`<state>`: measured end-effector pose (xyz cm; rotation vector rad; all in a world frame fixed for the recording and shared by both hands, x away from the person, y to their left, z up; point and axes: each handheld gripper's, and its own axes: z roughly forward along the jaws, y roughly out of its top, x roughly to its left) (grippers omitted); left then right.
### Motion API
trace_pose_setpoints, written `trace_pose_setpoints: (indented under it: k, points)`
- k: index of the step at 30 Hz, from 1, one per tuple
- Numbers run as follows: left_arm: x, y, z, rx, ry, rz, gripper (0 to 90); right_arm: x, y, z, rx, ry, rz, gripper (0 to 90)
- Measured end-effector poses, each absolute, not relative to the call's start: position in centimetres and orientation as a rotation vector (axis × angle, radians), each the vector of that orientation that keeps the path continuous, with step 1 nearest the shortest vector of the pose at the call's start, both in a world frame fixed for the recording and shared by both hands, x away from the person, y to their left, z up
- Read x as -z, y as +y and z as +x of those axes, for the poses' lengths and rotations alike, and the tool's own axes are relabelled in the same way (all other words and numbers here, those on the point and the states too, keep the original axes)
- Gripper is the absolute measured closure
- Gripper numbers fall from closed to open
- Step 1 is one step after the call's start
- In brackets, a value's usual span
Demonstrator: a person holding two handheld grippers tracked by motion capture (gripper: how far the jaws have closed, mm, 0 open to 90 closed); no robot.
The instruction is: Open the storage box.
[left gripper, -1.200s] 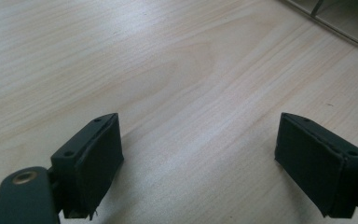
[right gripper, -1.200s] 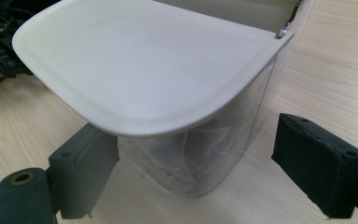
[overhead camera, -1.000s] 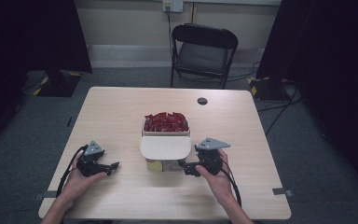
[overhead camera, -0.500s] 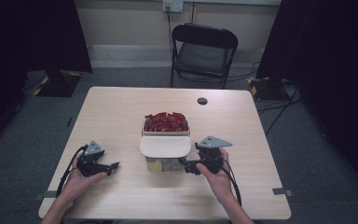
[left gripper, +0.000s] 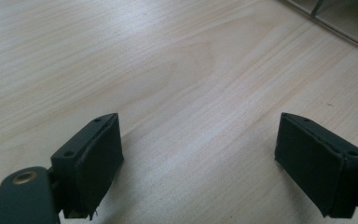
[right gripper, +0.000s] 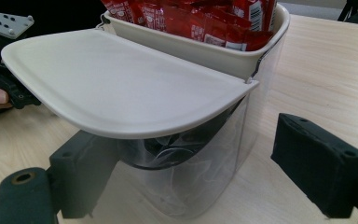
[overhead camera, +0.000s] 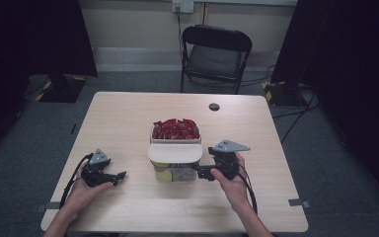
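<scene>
A clear plastic container (overhead camera: 175, 168) (right gripper: 205, 177) with a cream rim stands at the table's middle, full of red packets (overhead camera: 175, 129) (right gripper: 205, 21). Its cream lid (overhead camera: 174, 152) (right gripper: 121, 88) is swung open toward me. My right gripper (overhead camera: 201, 172) (right gripper: 205, 182) is open just right of the container, low under the lid, one jaw on each side of the clear wall's corner, not gripping it. My left gripper (overhead camera: 120, 176) (left gripper: 198, 163) is open at the table's left, its jaws empty over bare wood. In the right gripper view the left gripper (right gripper: 2, 70) shows beyond the lid.
A small black disc (overhead camera: 214, 106) lies near the far edge of the wooden table (overhead camera: 128, 123). A black chair (overhead camera: 216, 57) stands behind the table. Cables trail from both grippers toward the near edge.
</scene>
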<state>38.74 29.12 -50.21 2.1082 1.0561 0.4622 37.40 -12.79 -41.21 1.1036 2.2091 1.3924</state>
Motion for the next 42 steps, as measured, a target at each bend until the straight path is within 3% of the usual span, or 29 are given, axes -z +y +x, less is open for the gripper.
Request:
trace_pose_setpoints:
  k: [42]
  points:
    - [50.2,29.1,38.7,-0.463,1.056,2.108,14.3,39.3,-12.4,39.7,-1.455,2.171,1.109,14.1]
